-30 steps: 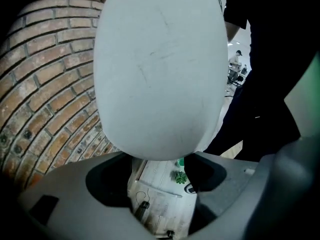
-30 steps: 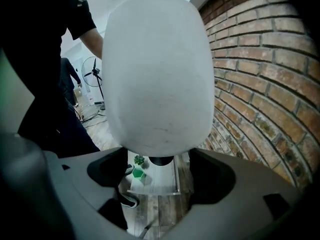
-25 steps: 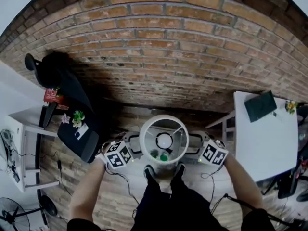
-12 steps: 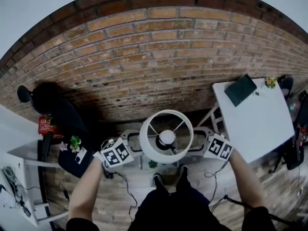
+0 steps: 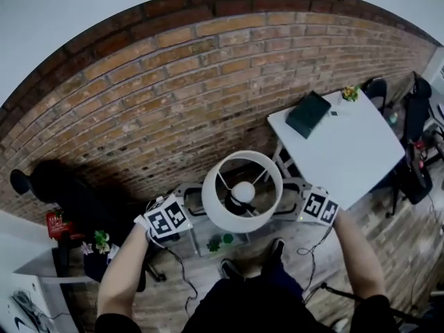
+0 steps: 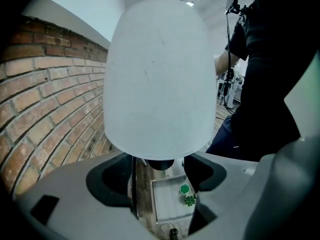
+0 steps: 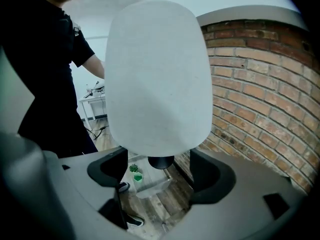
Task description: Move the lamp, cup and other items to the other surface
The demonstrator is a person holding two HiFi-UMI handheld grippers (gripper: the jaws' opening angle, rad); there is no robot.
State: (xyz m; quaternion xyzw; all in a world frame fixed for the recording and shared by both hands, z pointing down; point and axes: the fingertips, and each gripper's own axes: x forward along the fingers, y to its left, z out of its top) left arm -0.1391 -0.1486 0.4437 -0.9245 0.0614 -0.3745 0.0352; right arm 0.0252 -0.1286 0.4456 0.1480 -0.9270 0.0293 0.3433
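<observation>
Looking down at myself now: black short-sleeved top (image 7: 45, 59), dark trousers (image 5: 257, 304), dark shoes (image 7: 132, 221) with pale soles. My left tool (image 6: 159, 181) and right tool (image 7: 156, 184) are the same build, chunky grey moulded shells with black recesses on the inner faces. Each carries a white cube (image 5: 165, 219) printed with black square markers, and a thin black cable (image 5: 186, 276) trails off each.
</observation>
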